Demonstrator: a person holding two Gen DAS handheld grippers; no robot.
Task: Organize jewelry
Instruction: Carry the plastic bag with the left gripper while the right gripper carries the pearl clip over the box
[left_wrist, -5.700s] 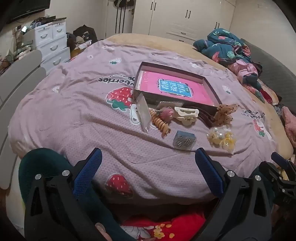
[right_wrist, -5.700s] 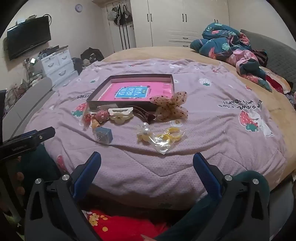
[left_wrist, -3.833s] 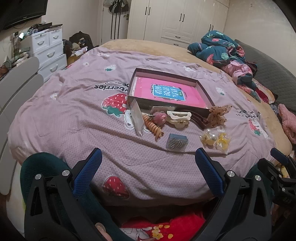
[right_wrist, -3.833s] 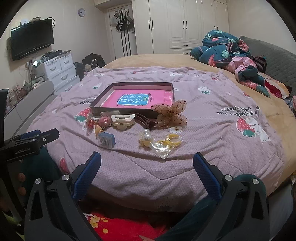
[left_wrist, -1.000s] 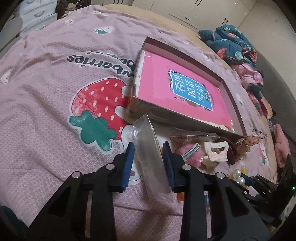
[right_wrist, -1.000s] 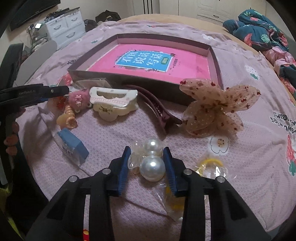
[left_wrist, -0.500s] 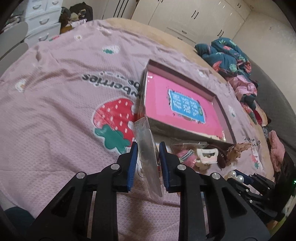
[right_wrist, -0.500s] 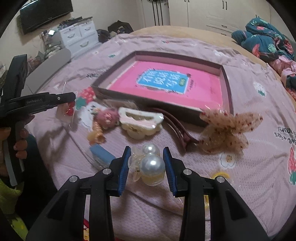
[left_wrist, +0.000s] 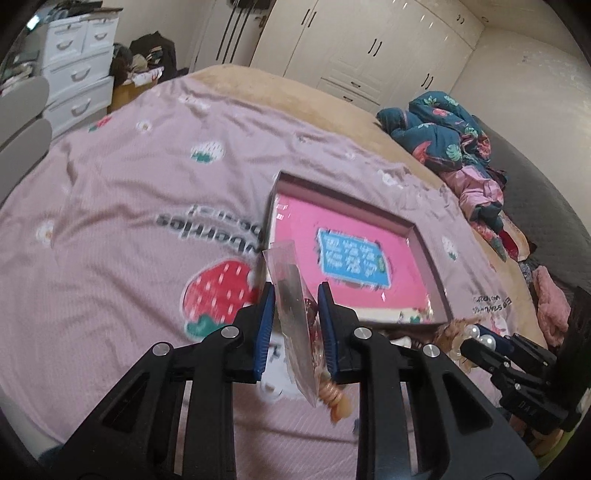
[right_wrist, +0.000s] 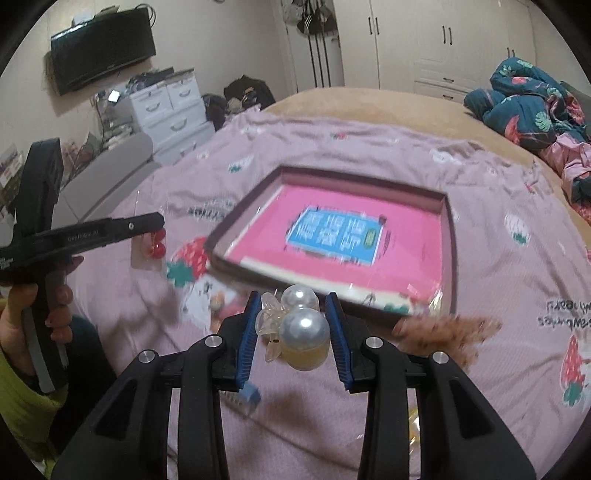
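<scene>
Pink-lined box (right_wrist: 413, 236) ahead; strawberry blanket (left_wrist: 122, 206) underneath.

I'm working in a home bedroom. Straight ahead of my grippers spreads a bed under a lilac strawberry-print bedspread (left_wrist: 129, 206). Beyond its far edge stands a wall of cream built-in wardrobes (left_wrist: 369, 55). Off to the left are white plastic drawer units (right_wrist: 170, 107) with a wall-mounted television (right_wrist: 101, 48) above them, and to the far right a crumpled floral quilt (right_wrist: 532, 103) lies on the bed.
</scene>
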